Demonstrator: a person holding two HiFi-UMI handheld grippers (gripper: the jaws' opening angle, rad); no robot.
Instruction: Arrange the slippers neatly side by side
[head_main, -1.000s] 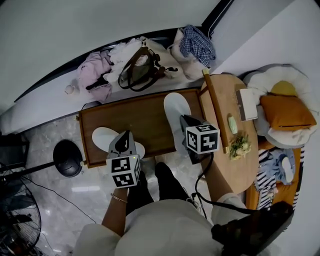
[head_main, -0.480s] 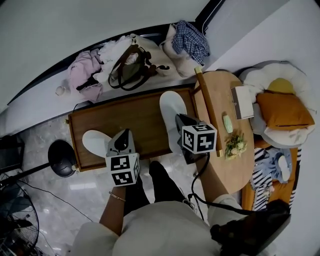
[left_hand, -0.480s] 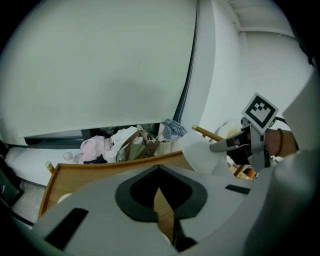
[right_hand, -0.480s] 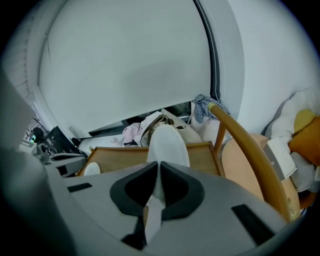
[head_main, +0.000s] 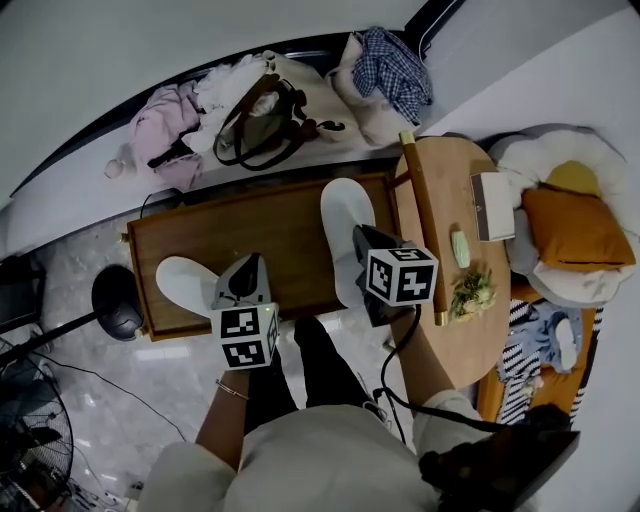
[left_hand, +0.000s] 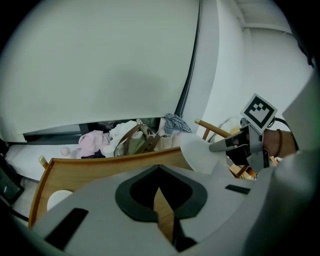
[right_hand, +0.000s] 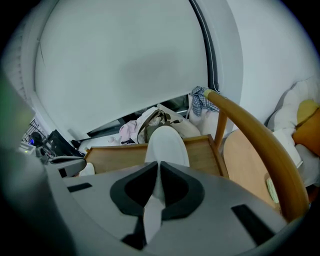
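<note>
The right gripper (right_hand: 159, 167) is found clenched on the near end of one white slipper (right_hand: 166, 145) at the right end of the wooden table (head_main: 260, 235). The left gripper (left_hand: 159, 186) is closed on nothing. The second slipper (head_main: 183, 283) is seen just beside it, at the table's left front corner.

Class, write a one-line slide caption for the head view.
Top-down: right gripper holds one white slipper over a wooden tray; left gripper hovers by the other slipper.
</note>
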